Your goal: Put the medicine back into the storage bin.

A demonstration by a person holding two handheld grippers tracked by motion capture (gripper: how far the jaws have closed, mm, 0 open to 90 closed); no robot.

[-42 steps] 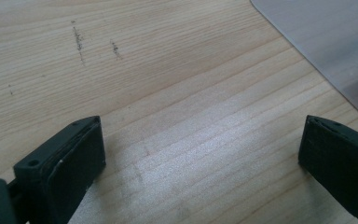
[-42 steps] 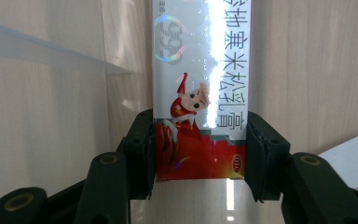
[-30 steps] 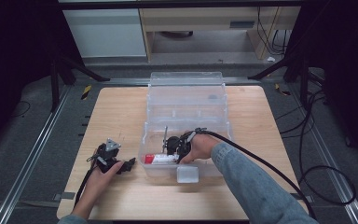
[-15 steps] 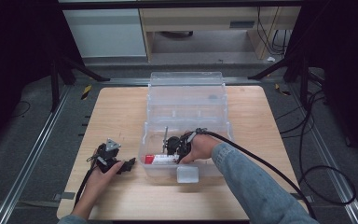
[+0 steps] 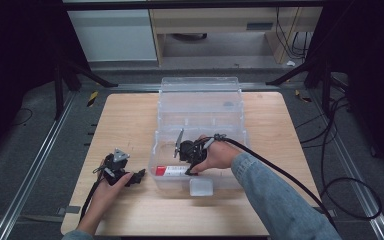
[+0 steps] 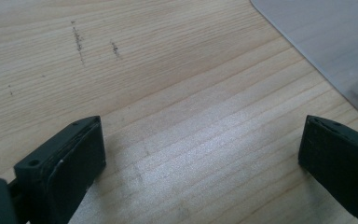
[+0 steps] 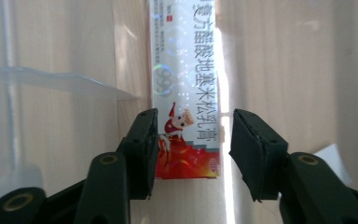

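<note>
The left claw (image 5: 139,175) rests on the bench (image 5: 130,115) at abt 8 o'clock, wide open w/ nothing in it. The right claw (image 7: 191,154) is far nearer the box: it reaches into the clear bin (image 5: 200,95) near the middle. Its 2 jaws have just been closing and sit on both sides of the red and white box (image 7: 186,93), w/ a gap on the right, so no squeeze yet. The box's long side runs straight on toward 12 o'clock in the right gripper view.
</note>
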